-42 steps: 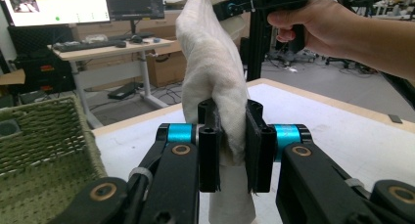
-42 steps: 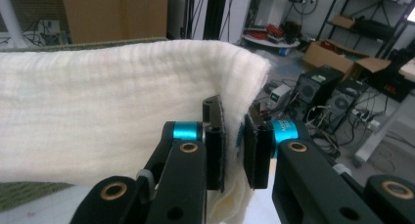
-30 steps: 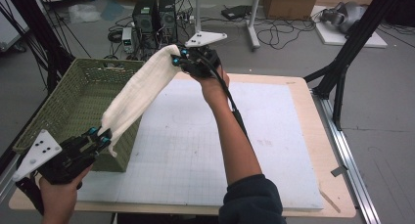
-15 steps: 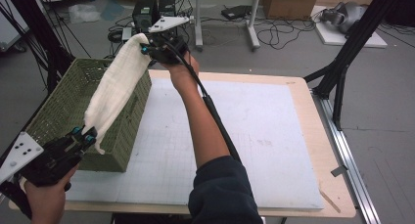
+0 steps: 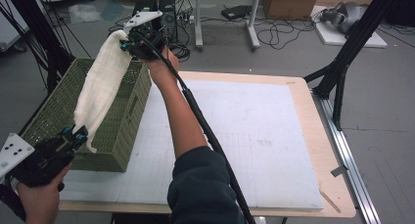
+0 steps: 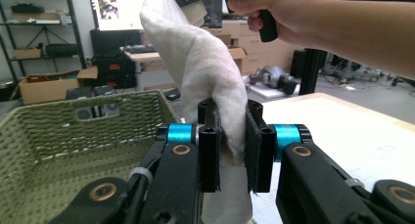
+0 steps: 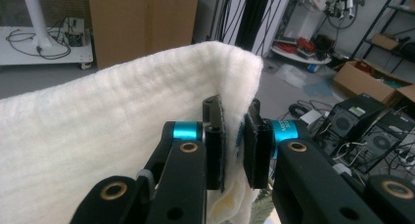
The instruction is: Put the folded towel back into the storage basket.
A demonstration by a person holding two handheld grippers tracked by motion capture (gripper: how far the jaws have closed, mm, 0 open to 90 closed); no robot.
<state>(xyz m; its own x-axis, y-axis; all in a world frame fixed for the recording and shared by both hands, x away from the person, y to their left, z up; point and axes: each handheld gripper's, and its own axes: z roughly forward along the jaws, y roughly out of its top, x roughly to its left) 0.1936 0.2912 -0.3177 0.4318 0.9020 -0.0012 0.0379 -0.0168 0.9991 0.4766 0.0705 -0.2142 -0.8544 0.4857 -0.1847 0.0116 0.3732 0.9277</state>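
Observation:
A white towel (image 5: 100,89) hangs stretched between my two grippers above the green woven basket (image 5: 51,114) at the table's left. My right gripper (image 5: 128,42) is shut on the towel's upper end, high over the basket's far corner; in the right gripper view the cloth (image 7: 122,131) is pinched between the pads. My left gripper (image 5: 76,134) is shut on the lower end at the basket's near right corner. In the left gripper view the towel (image 6: 205,72) rises from my jaws toward the other hand (image 6: 279,13).
A white mat (image 5: 244,136) covers the wooden table to the right of the basket. The person's right forearm (image 5: 176,116) crosses the mat diagonally. Computer towers, cables and black frame legs stand beyond the table's far edge.
My right gripper has carried the towel's upper end leftward and away, from over the mat to above the basket's far corner. The towel now hangs steeper. My left gripper shifted slightly left.

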